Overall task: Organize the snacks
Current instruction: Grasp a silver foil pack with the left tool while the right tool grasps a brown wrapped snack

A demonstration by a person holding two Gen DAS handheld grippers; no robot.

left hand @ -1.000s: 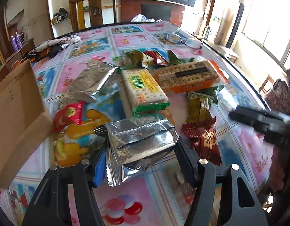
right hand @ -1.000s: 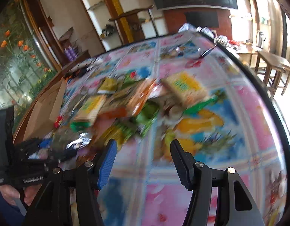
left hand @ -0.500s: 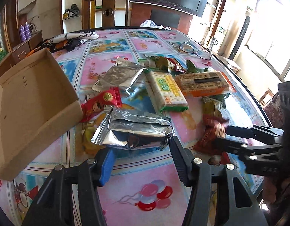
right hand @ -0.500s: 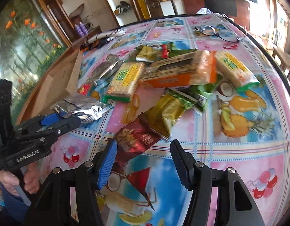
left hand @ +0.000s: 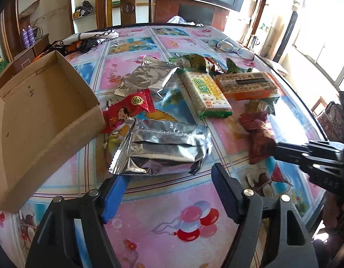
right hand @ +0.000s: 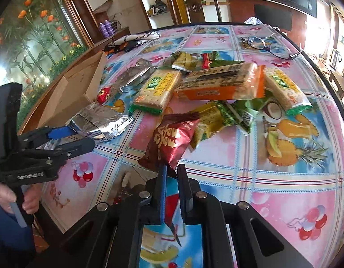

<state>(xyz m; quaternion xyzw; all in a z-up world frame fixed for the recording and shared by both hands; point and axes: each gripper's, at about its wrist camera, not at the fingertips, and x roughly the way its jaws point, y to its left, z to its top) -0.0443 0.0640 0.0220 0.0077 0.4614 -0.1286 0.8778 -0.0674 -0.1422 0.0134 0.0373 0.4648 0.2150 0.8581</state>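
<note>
My left gripper (left hand: pixel 169 178) is open, just short of a silver foil packet (left hand: pixel 165 147) lying on the table beside the empty cardboard box (left hand: pixel 38 120). My right gripper (right hand: pixel 172 172) is shut on the near edge of a dark red snack bag (right hand: pixel 172 140), which shows blurred in the left wrist view (left hand: pixel 259 138). More snacks lie in a heap: green cracker packs (right hand: pixel 158 89), an orange cracker pack (right hand: pixel 221 84), a small red packet (left hand: pixel 129 109), another silver packet (left hand: pixel 149 78) and green-yellow bags (right hand: pixel 216 120).
The table has a colourful patterned cloth (right hand: pixel 283 178). Eyeglasses (right hand: pixel 270 47) lie at the far right, dark cloth items (left hand: pixel 87 42) at the far left. A wooden chair (left hand: pixel 127 6) stands behind the table.
My right gripper closed on the dark red snack bag. My left gripper let go of the silver packet and drew back from it, and the box came into fuller view.
</note>
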